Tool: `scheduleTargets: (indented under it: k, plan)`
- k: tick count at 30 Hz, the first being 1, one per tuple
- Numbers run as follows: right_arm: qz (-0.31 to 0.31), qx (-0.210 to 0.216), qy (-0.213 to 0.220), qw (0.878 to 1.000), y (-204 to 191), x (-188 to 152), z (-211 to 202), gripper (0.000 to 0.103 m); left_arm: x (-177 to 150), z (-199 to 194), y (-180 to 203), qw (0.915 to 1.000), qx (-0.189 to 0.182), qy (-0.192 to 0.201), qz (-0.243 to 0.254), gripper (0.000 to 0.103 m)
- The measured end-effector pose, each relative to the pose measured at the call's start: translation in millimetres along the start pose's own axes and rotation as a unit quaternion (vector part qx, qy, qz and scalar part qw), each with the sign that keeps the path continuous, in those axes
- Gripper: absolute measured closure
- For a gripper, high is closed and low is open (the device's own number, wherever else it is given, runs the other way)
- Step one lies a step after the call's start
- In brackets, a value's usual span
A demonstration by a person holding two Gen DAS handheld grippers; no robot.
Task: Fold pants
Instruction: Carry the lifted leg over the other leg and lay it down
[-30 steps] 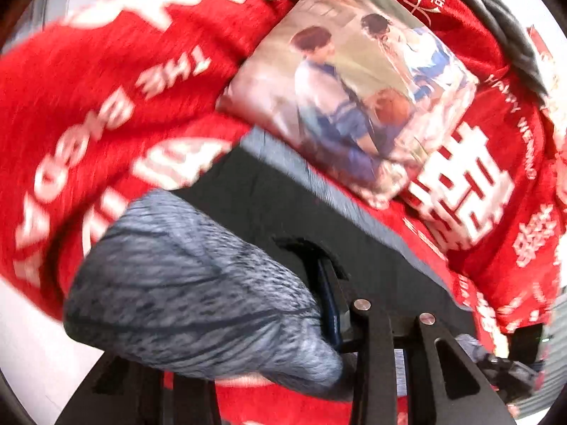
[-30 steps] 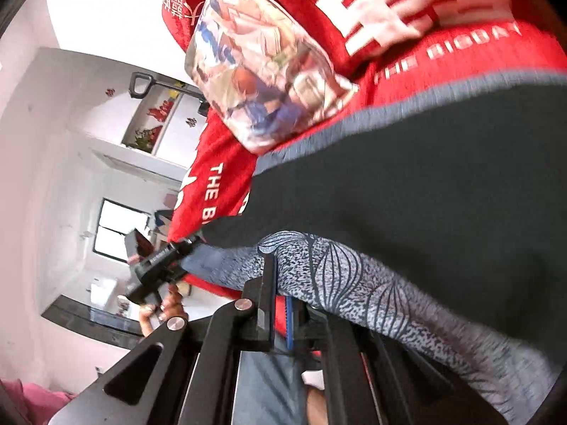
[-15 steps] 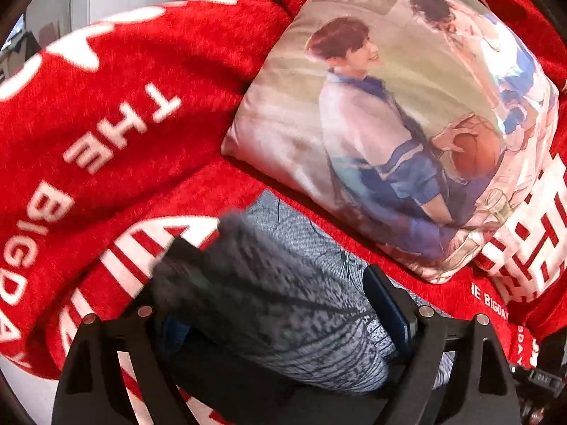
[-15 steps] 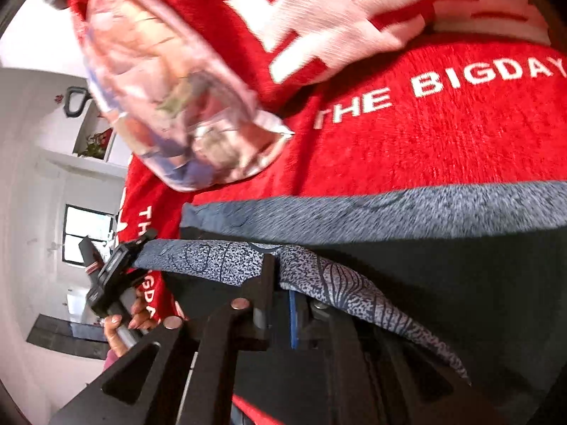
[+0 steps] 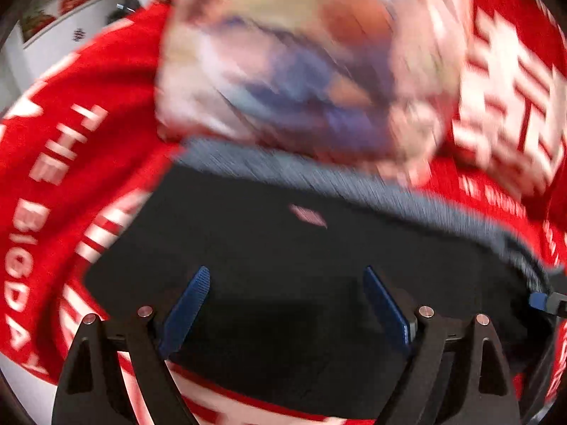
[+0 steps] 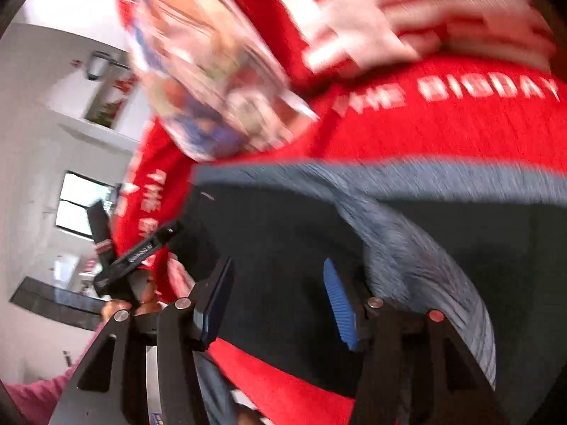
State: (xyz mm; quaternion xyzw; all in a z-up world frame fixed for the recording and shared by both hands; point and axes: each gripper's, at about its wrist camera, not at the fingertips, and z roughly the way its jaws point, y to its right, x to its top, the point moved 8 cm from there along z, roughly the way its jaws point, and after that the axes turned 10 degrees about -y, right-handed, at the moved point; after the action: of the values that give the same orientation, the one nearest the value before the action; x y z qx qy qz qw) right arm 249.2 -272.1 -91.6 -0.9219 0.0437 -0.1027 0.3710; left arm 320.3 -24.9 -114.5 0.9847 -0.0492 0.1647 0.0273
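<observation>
Pants (image 5: pixel 283 265) lie flat on my red blanket (image 5: pixel 71 141) below the pillow (image 5: pixel 301 71); my left tool (image 5: pixel 285 301) is spread, my right tool (image 6: pixel 276 301) has just been opening, both empty

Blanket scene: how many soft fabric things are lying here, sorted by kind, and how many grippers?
Pants: 1
Blanket: 1
Pillow: 1
Grippers: 2, the left gripper and the right gripper; both open, nothing between the fingers
Total: 5
</observation>
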Motion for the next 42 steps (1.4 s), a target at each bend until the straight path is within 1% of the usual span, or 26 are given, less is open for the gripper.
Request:
scheduleTargets:
  k: [1, 2, 3, 4, 5, 6, 8, 10, 11, 13, 14, 16, 18, 20, 22, 23, 25, 30, 32, 36, 37, 38, 39, 40, 41, 42]
  plan:
    - [0.011, -0.017, -0.004, 1.0, 11.1, -4.7, 3.9, 0.047, -4.0, 7.3, 5.6, 0.9999, 0.007, -0.006, 0.003, 0.014]
    - [0.024, -0.028, -0.007, 0.999, 20.4, -9.3, 4.2, 0.047, -9.8, 11.0, 9.8, 0.9996, 0.029, -0.004, 0.004, 0.014]
    - [0.035, -0.031, -0.005, 0.999, 26.3, -13.0, 1.4, 0.047, -13.7, 7.8, 13.7, 0.9993, 0.038, 0.004, 0.006, 0.014]
    - [0.039, -0.02, 0.003, 0.999, 27.2, -16.2, -5.3, 0.047, -16.5, 5.5, 17.2, 0.9993, 0.036, 0.003, 0.009, 0.014]
    - [0.036, -0.016, 0.012, 0.999, 26.4, -20.6, -15.0, 0.047, -21.1, 3.3, 22.8, 0.9995, 0.025, -0.007, 0.017, 0.014]
    - [0.031, -0.02, 0.022, 0.999, 26.4, -25.1, -26.9, 0.047, -27.3, -1.9, 30.7, 0.9993, 0.018, -0.014, 0.031, 0.014]
    - [0.019, -0.042, 0.046, 0.998, 30.4, -42.3, -55.8, 0.046, -35.8, -12.4, 42.3, 0.998, 0.027, -0.006, 0.056, 0.014]
    - [0.024, -0.059, 0.063, 0.996, 37.7, -67.9, -80.2, 0.046, -49.0, -25.9, 66.5, 0.9952, 0.021, 0.001, 0.096, 0.014]
    - [0.029, -0.063, 0.069, 0.995, 40.9, -80.2, -89.6, 0.046, -54.7, -31.5, 78.1, 0.994, 0.01, 0.002, 0.109, 0.014]
    - [0.049, -0.072, 0.082, 0.993, 52.2, -112.9, -109.6, 0.046, -68.1, -43.5, 108.3, 0.991, -0.03, -0.003, 0.131, 0.014]
    - [0.06, -0.076, 0.089, 0.991, 58.4, -132.8, -119.0, 0.046, -79.9, -49.8, 131.9, 0.9878, -0.065, -0.01, 0.142, 0.014]
    - [0.081, -0.08, 0.096, 0.989, 67.3, -164.8, -130.4, 0.046, -98.3, -55.4, 171.1, 0.9804, -0.115, -0.027, 0.157, 0.014]
    - [0.108, -0.081, 0.101, 0.986, 77.9, -198.3, -140.7, 0.046, -118.7, -58.3, 208.4, 0.9718, -0.153, -0.044, 0.174, 0.014]
    - [0.147, -0.068, 0.101, 0.982, 94.0, -236.7, -143.7, 0.046, -139.5, -59.8, 240.3, 0.9668, -0.165, -0.054, 0.187, 0.014]
    - [0.178, -0.059, 0.099, 0.977, 106.4, -263.7, -142.0, 0.046, -159.3, -58.1, 269.8, 0.9622, -0.173, -0.071, 0.198, 0.014]
    - [0.195, -0.053, 0.097, 0.975, 113.2, -277.6, -140.9, 0.046, -172.5, -56.2, 285.9, 0.958, -0.184, -0.085, 0.203, 0.014]
    - [0.224, -0.036, 0.095, 0.969, 124.8, -302.2, -137.6, 0.046, -189.0, -53.8, 304.5, 0.9529, -0.192, -0.1, 0.212, 0.014]
    - [0.258, -0.026, 0.066, 0.964, 138.4, -329.3, -117.2, 0.046, -222.6, -41.9, 342.2, 0.9434, -0.197, -0.14, 0.228, 0.014]
    - [0.271, -0.008, 0.061, 0.961, 144.4, -331.0, -107.0, 0.046, -227.1, -41.3, 345.1, 0.9452, -0.184, -0.132, 0.235, 0.014]
    - [0.298, 0.024, 0.06, 0.952, 153.9, -328.0, -90.0, 0.046, -232.0, -39.7, 353.2, 0.9439, -0.173, -0.133, 0.247, 0.014]
    - [0.304, 0.033, 0.063, 0.95, 156.0, -328.1, -86.0, 0.056, -232.7, -39.3, 353.4, 0.9441, -0.17, -0.134, 0.249, 0.014]
    - [0.306, 0.042, 0.068, 0.949, 156.4, -327.8, -83.6, 0.071, -233.1, -38.6, 355.1, 0.9445, -0.165, -0.134, 0.251, 0.014]
    - [0.304, 0.049, 0.075, 0.948, 155.3, -327.5, -83.0, 0.082, -233.8, -38.3, 357.3, 0.9447, -0.161, -0.133, 0.253, 0.014]
    - [0.298, 0.05, 0.087, 0.949, 153.3, -327.3, -85.8, 0.083, -234.1, -39.1, 358.7, 0.9446, -0.16, -0.131, 0.255, 0.016]
    - [0.287, 0.05, 0.103, 0.951, 150.7, -327.5, -91.6, 0.084, -234.6, -40.1, 360.0, 0.9436, -0.165, -0.132, 0.255, 0.029]
    - [0.273, 0.051, 0.121, 0.953, 146.8, -326.5, -99.8, 0.084, -235.4, -43.0, 361.1, 0.9415, -0.173, -0.136, 0.255, 0.035]
